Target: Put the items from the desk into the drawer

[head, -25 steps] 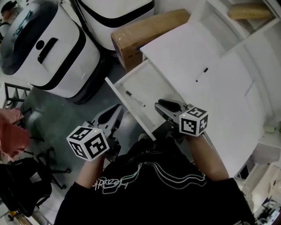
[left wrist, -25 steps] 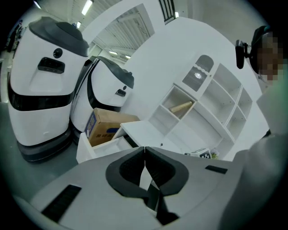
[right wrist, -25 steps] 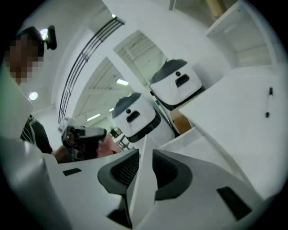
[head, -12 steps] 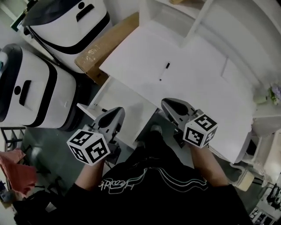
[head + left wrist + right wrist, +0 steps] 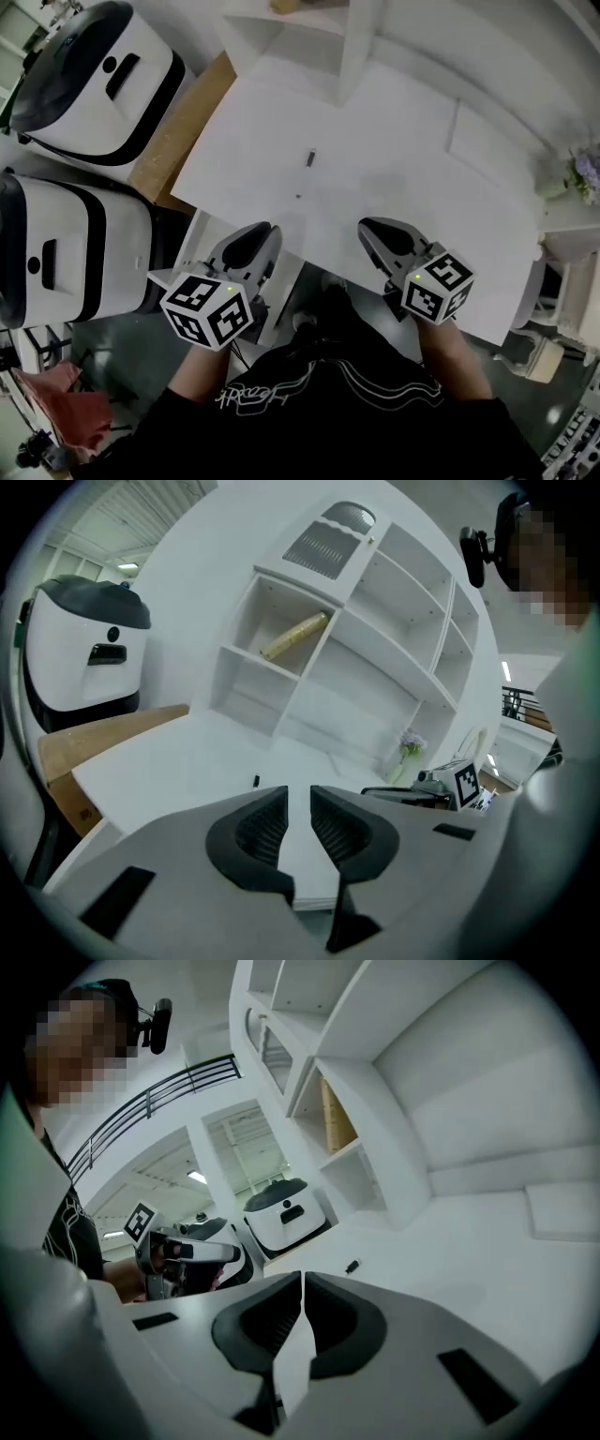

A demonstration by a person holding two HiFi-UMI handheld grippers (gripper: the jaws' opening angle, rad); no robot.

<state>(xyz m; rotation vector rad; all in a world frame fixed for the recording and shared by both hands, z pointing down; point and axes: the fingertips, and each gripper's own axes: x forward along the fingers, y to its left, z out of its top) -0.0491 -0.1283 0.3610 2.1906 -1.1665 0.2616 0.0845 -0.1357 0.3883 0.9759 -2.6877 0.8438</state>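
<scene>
A short black pen-like item [image 5: 309, 157] lies on the white desk [image 5: 403, 131], with a tiny dark speck [image 5: 299, 196] nearer to me. The same item appears in the left gripper view [image 5: 255, 780] and the right gripper view [image 5: 352, 1266], well ahead of both jaws. My left gripper [image 5: 265, 228] hangs at the desk's front edge, jaws nearly together with only a thin slit [image 5: 299, 794], empty. My right gripper [image 5: 367, 228] is level with it over the desk edge, jaws together [image 5: 302, 1279], holding nothing. The drawer [image 5: 195, 246] is mostly hidden under the left gripper.
Two white, black-trimmed machines [image 5: 94, 66] [image 5: 56, 253] stand left of the desk beside a brown cardboard box [image 5: 178, 131]. A white shelf unit [image 5: 309, 37] rises at the desk's back, with a tan roll [image 5: 295, 635] in one cubby. Flowers [image 5: 586, 173] stand far right.
Both grippers have come up from over the open drawer to the desk's front edge. The view has swung toward the desk top, and the drawer with its pen has slipped out of sight.
</scene>
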